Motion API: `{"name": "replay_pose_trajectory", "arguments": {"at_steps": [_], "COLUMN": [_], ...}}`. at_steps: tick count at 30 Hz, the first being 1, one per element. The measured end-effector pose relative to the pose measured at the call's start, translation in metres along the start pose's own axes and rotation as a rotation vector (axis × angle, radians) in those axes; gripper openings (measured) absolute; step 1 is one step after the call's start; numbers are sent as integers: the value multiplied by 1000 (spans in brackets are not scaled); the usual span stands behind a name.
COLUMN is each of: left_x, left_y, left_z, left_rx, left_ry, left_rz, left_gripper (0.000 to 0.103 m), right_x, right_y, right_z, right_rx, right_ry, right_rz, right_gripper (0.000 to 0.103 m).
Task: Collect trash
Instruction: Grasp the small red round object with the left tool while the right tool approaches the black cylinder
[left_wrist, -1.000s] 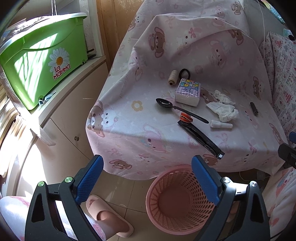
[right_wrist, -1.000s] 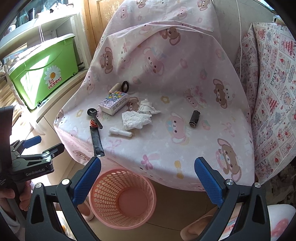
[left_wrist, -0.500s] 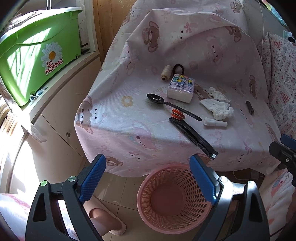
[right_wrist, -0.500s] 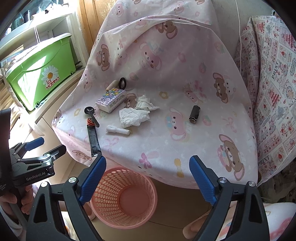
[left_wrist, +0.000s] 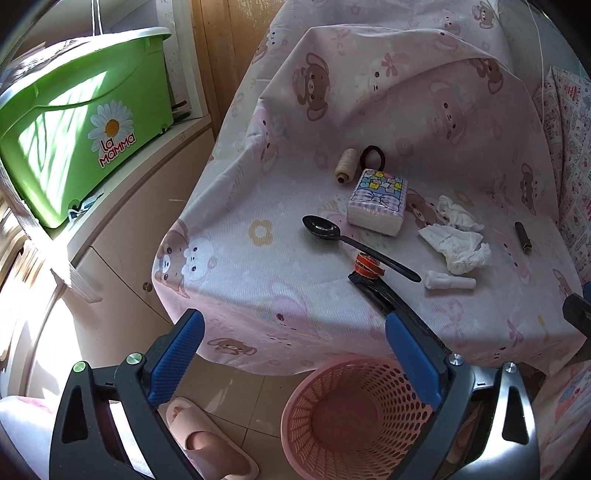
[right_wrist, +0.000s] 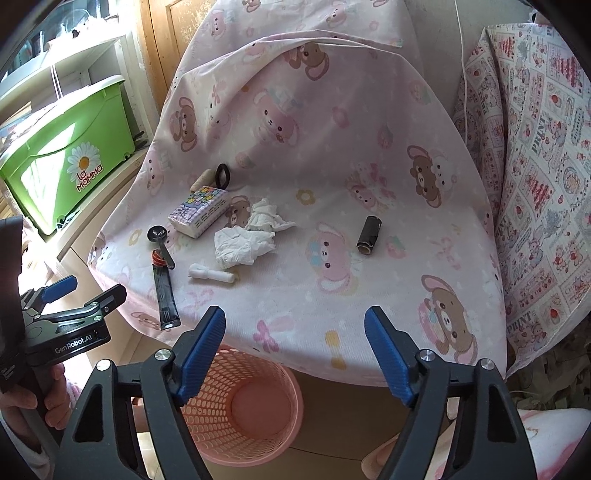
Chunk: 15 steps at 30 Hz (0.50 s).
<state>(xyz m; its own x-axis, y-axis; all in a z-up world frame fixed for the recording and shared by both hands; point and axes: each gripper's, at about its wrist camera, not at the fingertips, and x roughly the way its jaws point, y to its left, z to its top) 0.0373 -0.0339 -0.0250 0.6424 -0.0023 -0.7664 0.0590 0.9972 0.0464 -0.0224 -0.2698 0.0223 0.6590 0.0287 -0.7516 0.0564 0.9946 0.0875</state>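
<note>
Crumpled white tissue wads (right_wrist: 245, 243), 2 of them touching, lie mid-table on the pink bear-print cloth (right_wrist: 332, 155), at 12 o'clock from the right gripper (right_wrist: 294, 354). A rolled white paper stick (right_wrist: 211, 274) lies just beside them at 7 o'clock.

The green plastic storage box (left_wrist: 74, 122) on the white cabinet at 10 o'clock reads "La MaMMa" under a daisy. The left gripper (left_wrist: 293, 363) body, seen from the right wrist view, reads "GenRobot.AI".

The pink perforated plastic basket (right_wrist: 240, 402) stands on the floor under the table's near edge, at 6 o'clock from the tissue; cloth drapes over that edge. Bare cloth fills the table's near right part.

A pastel-printed tissue packet (right_wrist: 197, 212) sits at 10 o'clock from the wads, a cream thread spool (left_wrist: 346, 165) and black hair tie (left_wrist: 373, 157) behind it. A black plastic spoon (left_wrist: 354, 242) rests across a red round cap (left_wrist: 366, 266), which touches a long black wrapper (right_wrist: 165, 291) overhanging the edge. A small dark cylinder (right_wrist: 368, 235) lies apart at 3 o'clock.

Left jaws are spread wide, having just opened further, gripping nothing. Right jaws have just been narrowing, nothing between them, pads untouched. A pink slipper (left_wrist: 207, 443) lies on the floor.
</note>
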Motion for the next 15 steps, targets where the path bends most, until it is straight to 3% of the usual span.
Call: {"name": "replay_pose_trajectory", "arguments": {"at_steps": [2,6,7,10,13,15], "left_x": [5,12,13,18,33,43], "left_y": [1,-13,-17,-29,-36,-37], "left_z": [7,21,23,26,28,27], "left_rx": [-15,37,54,99,130,138], "left_ry": [-9,-17,-17,-14,18,55], "left_rz": [-42,-135,-152,-137,-137,-128], "left_gripper": [95,71,70,68,59,43], "right_x": [3,15,16,16,19,21], "right_y": [-5,-10,-11,-15,-21,-26], "right_z": [2,9,12,27,46,58], "right_rx": [20,31,26,-3,-35,-47], "right_ry": [6,47,51,50,43,39], "right_rz": [-8,-17,-15,-24,-67,-86], "right_gripper": [76,69,69,69,69,69]}}
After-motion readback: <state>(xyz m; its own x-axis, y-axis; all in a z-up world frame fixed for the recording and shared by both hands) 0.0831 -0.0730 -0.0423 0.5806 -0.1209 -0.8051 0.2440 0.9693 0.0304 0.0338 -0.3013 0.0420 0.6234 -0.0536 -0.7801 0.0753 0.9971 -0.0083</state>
